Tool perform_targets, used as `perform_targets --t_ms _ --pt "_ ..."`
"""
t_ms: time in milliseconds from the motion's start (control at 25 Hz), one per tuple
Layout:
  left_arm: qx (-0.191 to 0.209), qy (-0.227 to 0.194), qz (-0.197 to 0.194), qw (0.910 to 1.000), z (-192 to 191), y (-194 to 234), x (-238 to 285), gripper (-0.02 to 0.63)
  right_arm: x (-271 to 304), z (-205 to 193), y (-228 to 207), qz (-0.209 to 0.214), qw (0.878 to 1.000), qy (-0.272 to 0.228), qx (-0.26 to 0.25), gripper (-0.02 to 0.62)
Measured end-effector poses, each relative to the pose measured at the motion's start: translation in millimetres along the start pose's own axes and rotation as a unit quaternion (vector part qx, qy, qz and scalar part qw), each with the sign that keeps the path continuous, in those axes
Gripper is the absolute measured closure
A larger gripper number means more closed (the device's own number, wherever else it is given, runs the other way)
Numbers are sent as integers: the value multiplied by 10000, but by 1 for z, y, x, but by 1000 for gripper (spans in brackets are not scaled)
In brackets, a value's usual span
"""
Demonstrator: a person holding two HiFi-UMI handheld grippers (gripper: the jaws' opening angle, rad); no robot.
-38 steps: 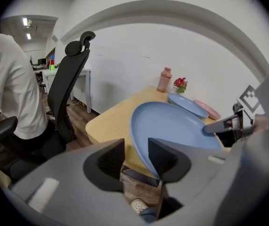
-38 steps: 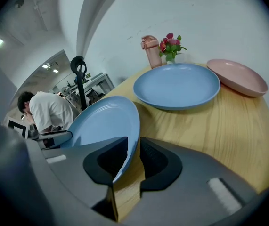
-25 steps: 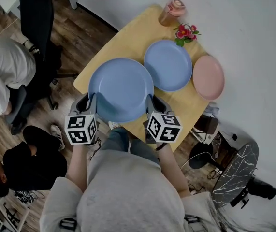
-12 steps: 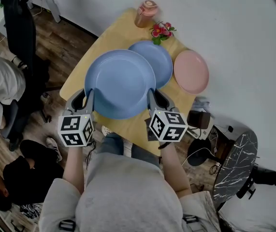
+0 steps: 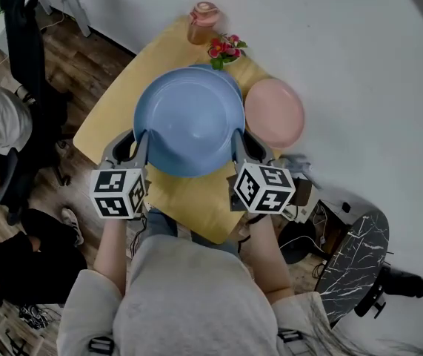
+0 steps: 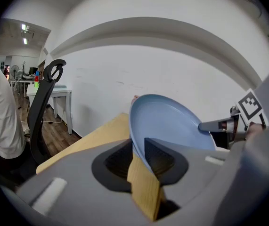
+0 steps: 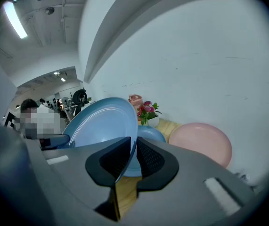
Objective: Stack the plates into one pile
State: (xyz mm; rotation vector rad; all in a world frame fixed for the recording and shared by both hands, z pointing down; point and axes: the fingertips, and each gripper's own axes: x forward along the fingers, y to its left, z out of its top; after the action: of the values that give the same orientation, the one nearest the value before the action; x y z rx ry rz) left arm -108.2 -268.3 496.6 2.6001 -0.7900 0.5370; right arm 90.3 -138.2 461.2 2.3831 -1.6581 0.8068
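Two grippers carry the large blue plate (image 5: 189, 121) above the desk (image 5: 189, 202), over the smaller blue plate (image 7: 151, 134). It looks stiff, slick and breakable, so opposite rim holds suit it. The left gripper (image 5: 141, 141) pinches the rim at eight o'clock, its jaws just easing wider. The right gripper (image 5: 238, 141) has its jaws closed narrowly on the rim at four o'clock.

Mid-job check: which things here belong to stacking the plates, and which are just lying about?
Job: raised blue plate, other blue plate, pink plate.
Lying about: cup, flowers, chair.
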Motion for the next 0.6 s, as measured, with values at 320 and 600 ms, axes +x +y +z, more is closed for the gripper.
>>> perform_targets --t_ms 320,600 --pt "-203 -32 347 9992 -1 -47 28 463 9 22 -55 379 9990 0 -228 554" --pt "-426 -28 763 9962 -8 -71 57 462 39 35 -92 829 9951 150 -510 554"
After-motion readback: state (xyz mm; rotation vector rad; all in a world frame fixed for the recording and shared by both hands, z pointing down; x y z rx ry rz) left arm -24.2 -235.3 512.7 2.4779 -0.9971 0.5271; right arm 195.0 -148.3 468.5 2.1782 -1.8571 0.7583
